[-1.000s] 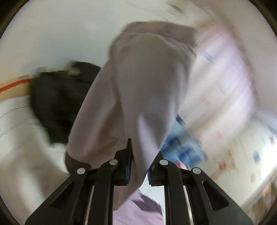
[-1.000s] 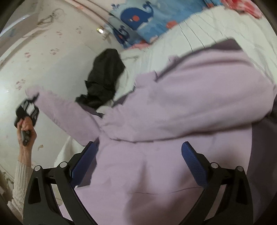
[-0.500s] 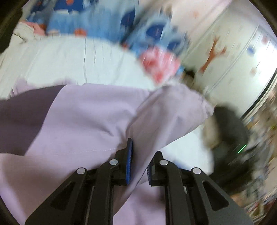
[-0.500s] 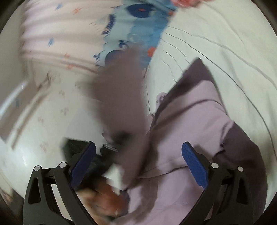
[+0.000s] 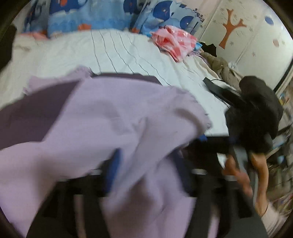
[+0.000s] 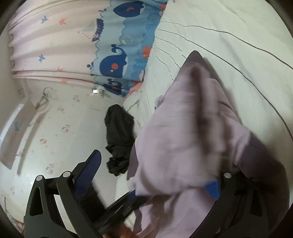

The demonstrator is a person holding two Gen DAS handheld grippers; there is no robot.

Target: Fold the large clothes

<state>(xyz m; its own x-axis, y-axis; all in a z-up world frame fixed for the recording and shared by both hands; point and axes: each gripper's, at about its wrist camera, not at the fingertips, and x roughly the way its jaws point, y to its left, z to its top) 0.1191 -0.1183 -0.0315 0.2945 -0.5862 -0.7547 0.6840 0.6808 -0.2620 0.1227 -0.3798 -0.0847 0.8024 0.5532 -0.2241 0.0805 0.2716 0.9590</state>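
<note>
Ahead of both grippers spreads the bed [image 5: 128, 53], its white striped sheet filling most of each view. Across it, directly in front of the left gripper [image 5: 146, 174], lies the lilac garment [image 5: 113, 117], a large pale purple piece with darker purple panels; its near folds drape over that gripper's fingers and blur them. The left gripper's jaws have just been opening and now stand apart, one blue pad [image 5: 112, 174] showing on the left side; cloth still hangs loosely between the fingers, but the pads do not press on it.

From the right wrist, the same garment [image 6: 192, 137] rises in a heap in front of and over the right-hand finger of the right gripper [image 6: 153, 175]. That gripper's jaws are spread wide: the left blue pad [image 6: 89, 172] hangs clear over the floor side of the bed, while the right pad is half covered by cloth, nothing pinched between them.

Beyond the left gripper, at the head of the bed, sits a blue whale-print quilt [image 5: 95, 16], and to its right a pink checked cloth [image 5: 174, 42]. A black garment [image 6: 119, 137] lies crumpled left of the lilac one, ahead of the right gripper's left finger. To the right of the left gripper a person's hand [image 5: 239, 175] shows, blurred.
</note>
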